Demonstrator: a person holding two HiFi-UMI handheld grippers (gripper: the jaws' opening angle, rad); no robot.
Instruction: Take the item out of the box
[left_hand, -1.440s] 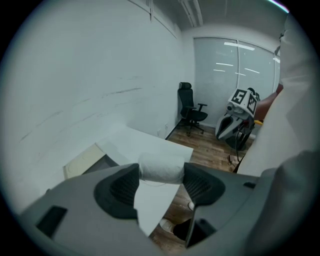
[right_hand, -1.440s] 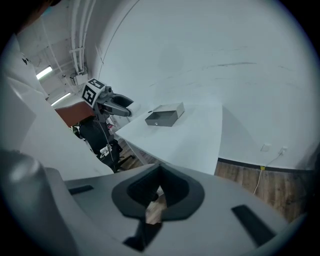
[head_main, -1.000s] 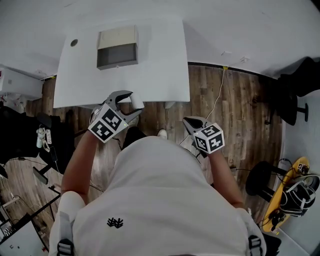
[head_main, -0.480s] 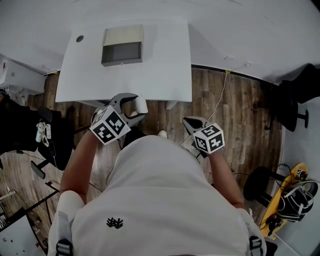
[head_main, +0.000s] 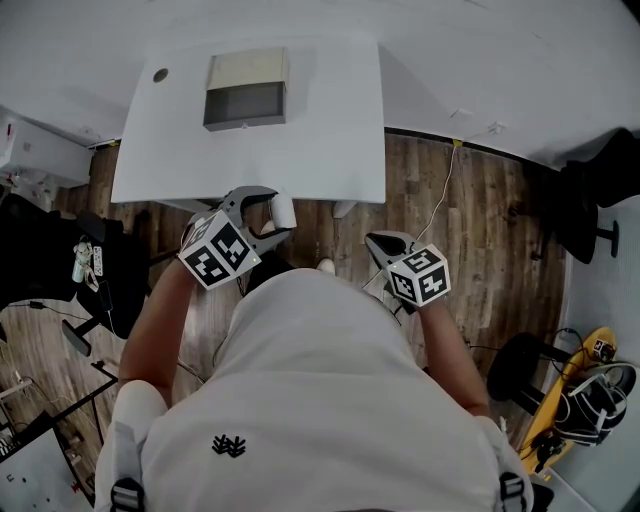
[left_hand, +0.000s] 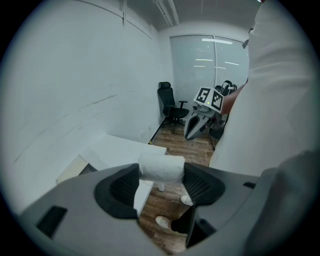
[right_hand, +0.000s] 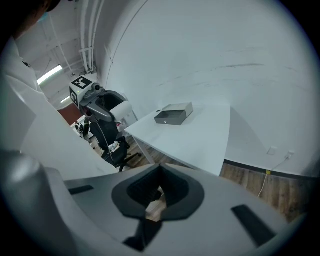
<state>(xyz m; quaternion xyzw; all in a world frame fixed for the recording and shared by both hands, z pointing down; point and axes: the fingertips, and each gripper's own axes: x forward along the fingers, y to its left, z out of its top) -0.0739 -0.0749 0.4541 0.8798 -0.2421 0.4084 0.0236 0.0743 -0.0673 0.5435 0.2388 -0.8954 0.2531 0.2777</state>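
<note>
Clamping a white roll (left_hand: 161, 167) crosswise between its dark ribbed pads (left_hand: 122, 187), the left gripper (head_main: 268, 212) was raised in front of the person's chest. Both ends of the roll pressed against the pads, and the roll sat out at the jaw tips, clear of the deeper throat behind it. Just ahead of and below those tips ran the near edge of the white table (head_main: 330, 150). The grey box (head_main: 245, 100) stood well ahead of this gripper, on the far part of the tabletop and apart from the roll. Its far half looked pale and its near half dark. What lay inside it could not be made out.

Off to the right of the left gripper, and a little nearer the person's body, the right gripper (head_main: 374, 241) hung over the wooden floor (head_main: 480, 220). Its jaws were brought together with nothing between them. From this gripper, the table lay ahead and to the left, and the box further ahead and to the left, well apart from it. Beyond the left gripper's jaws, across the room, a black office chair (left_hand: 170, 105) stood on the floor. Below them the person's pale shoes (left_hand: 162, 222) showed.
</note>
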